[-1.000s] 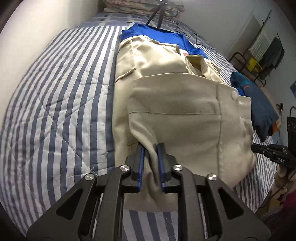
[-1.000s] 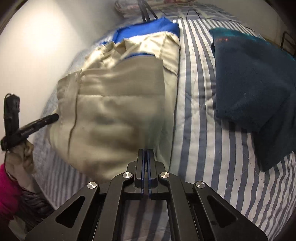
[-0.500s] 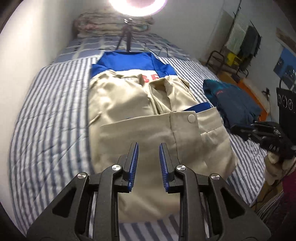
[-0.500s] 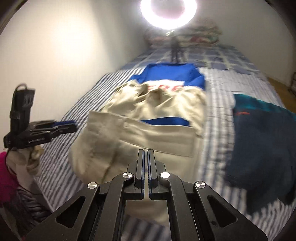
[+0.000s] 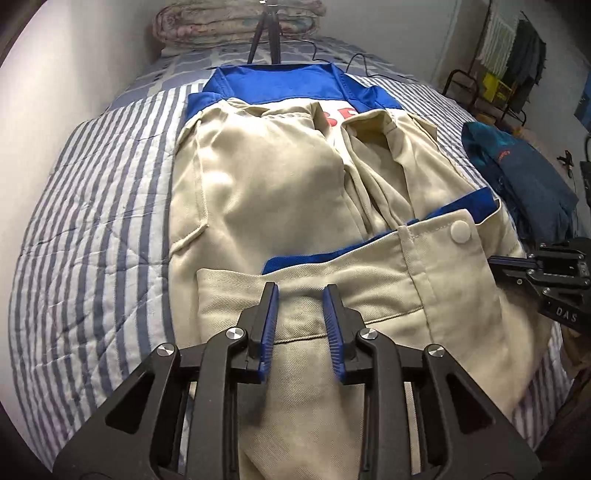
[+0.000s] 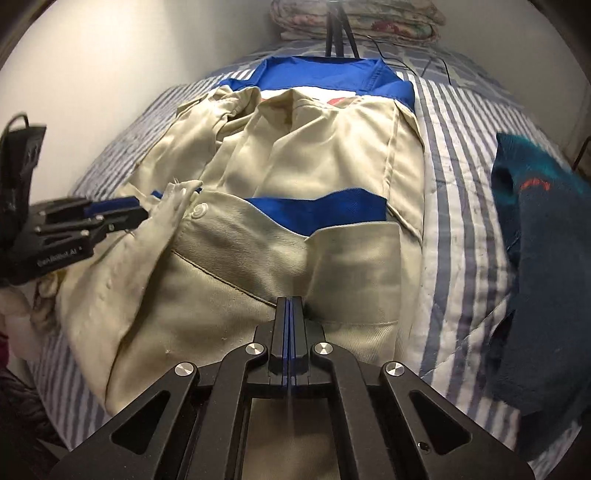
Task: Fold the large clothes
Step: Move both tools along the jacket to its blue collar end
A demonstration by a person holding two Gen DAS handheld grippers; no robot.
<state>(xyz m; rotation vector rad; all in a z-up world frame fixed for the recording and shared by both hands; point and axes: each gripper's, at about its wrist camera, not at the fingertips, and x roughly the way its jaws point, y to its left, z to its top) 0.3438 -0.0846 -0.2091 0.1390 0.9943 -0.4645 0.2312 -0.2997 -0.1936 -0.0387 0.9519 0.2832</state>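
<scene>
both fisheye views look down steeply along their own fingers from close above the bed's [image 5: 92,221] near end, facing its far end. the left view sits leftward, the right rightward; both share the beige jacket [image 5: 266,192] and tripod [image 6: 338,33].

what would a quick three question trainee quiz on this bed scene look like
1. True or false: the right gripper is shut.
2. What lies on the striped bedspread beside the beige and blue jacket? A a teal garment B a red towel C a book
3. Fill in: the left gripper jaws are opening with ___ between them.

Key: 1 true; 2 A, the teal garment; 3 nothing.
</scene>
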